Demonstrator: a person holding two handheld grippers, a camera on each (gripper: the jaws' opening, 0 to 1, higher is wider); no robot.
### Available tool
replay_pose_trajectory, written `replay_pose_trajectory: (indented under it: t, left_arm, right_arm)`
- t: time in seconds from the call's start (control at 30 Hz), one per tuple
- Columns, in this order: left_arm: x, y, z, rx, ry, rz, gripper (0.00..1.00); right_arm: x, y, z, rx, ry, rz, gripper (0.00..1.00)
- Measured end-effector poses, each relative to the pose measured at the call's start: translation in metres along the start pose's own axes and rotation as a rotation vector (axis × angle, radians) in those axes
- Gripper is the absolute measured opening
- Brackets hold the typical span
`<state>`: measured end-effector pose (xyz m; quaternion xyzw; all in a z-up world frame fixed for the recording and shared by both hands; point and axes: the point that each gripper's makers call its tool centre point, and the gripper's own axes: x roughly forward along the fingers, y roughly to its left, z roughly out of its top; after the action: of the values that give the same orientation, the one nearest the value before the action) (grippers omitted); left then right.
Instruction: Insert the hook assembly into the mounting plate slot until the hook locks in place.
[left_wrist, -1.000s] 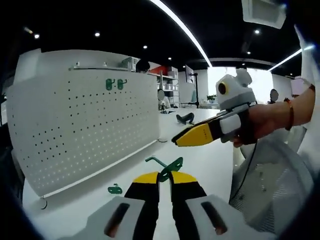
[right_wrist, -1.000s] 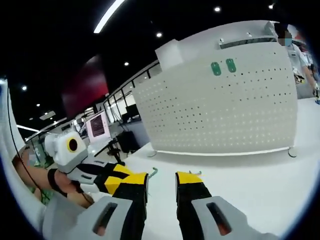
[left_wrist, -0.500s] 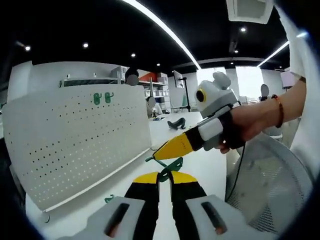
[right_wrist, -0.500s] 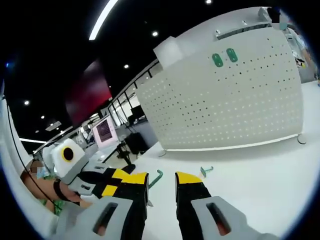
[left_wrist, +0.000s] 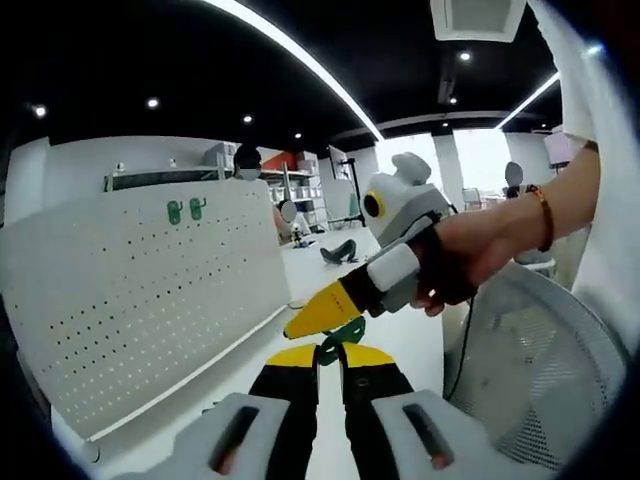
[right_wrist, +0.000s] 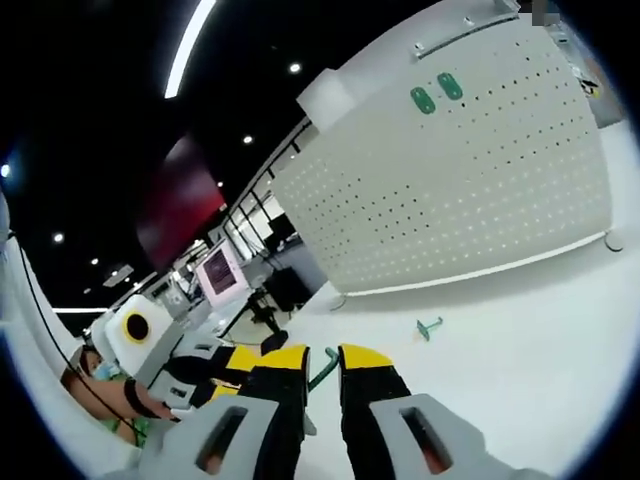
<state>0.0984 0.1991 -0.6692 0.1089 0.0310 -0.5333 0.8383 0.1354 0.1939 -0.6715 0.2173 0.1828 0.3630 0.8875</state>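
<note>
left tool (left_wrist: 330, 352): clamped on the green hook (left_wrist: 341, 336), up off the desk (right_wrist: 540, 330)
right tool (right_wrist: 323, 356): jaws nearly closed, hook shaft between them, can't tell if gripping
pegboard (right_wrist: 460, 190): upright at far side, two green hooks (right_wrist: 436, 93) near its top
spare hook (right_wrist: 429, 327): lying on desk near pegboard

Pegboard (right_wrist: 470, 190) upright on table (right_wrist: 560, 340), hook (right_wrist: 429, 326) lying before it

Count of things in the two views
One white pegboard (right_wrist: 470, 180) with two green hooks (right_wrist: 435, 92) mounted at 12 o'clock; one loose green hook (right_wrist: 429, 326) on the table (right_wrist: 560, 340); one green hook (left_wrist: 340, 336) in jaws; two grippers (left_wrist: 330, 358) (right_wrist: 322, 360)
</note>
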Motion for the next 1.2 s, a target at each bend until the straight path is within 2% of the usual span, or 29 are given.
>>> replay_pose_trajectory:
  t: [0.1,0.13,0.27,0.37,0.53,0.63,0.7,0.83,0.97,1.03,1.2]
  left_arm:
    - [0.000,0.002,-0.001,-0.001,-0.005,0.006,0.08]
    - [0.000,0.002,0.000,-0.005,-0.007,0.007,0.08]
    - [0.002,0.003,-0.003,-0.016,0.000,0.004,0.08]
    - [0.003,0.004,-0.007,-0.041,0.000,0.005,0.08]
    - [0.005,0.005,-0.008,-0.067,0.001,0.010,0.09]
    - [0.005,0.011,-0.012,-0.124,0.018,0.034,0.09]
    - [0.003,0.013,-0.011,-0.173,0.008,0.038,0.08]
    - [0.000,0.016,-0.012,-0.196,0.000,0.053,0.12]
    - [-0.001,0.015,-0.017,-0.243,0.015,0.049,0.14]
    - [0.000,0.010,-0.020,-0.294,0.035,0.035,0.16]
    - [0.004,0.002,-0.017,-0.374,0.027,0.005,0.23]
  right_arm:
    - [-0.002,0.002,0.007,0.082,-0.038,0.026,0.07]
    - [-0.002,0.000,0.006,0.097,-0.030,0.024,0.06]
    - [-0.002,0.000,0.007,0.086,-0.023,0.020,0.05]
    - [-0.003,0.005,0.010,0.136,-0.033,0.051,0.02]
    - [-0.002,0.009,0.011,0.123,-0.045,0.049,0.01]
    - [0.000,0.008,0.012,0.085,-0.057,0.030,0.01]
    - [-0.002,0.006,0.014,0.082,-0.070,0.020,0.00]
    - [-0.004,0.000,0.018,0.058,-0.091,-0.005,0.00]
    - [-0.005,-0.003,0.023,0.044,-0.116,-0.019,0.01]
    - [-0.004,-0.002,0.024,0.036,-0.120,-0.015,0.01]
    - [-0.002,0.001,0.025,0.007,-0.117,-0.009,0.01]
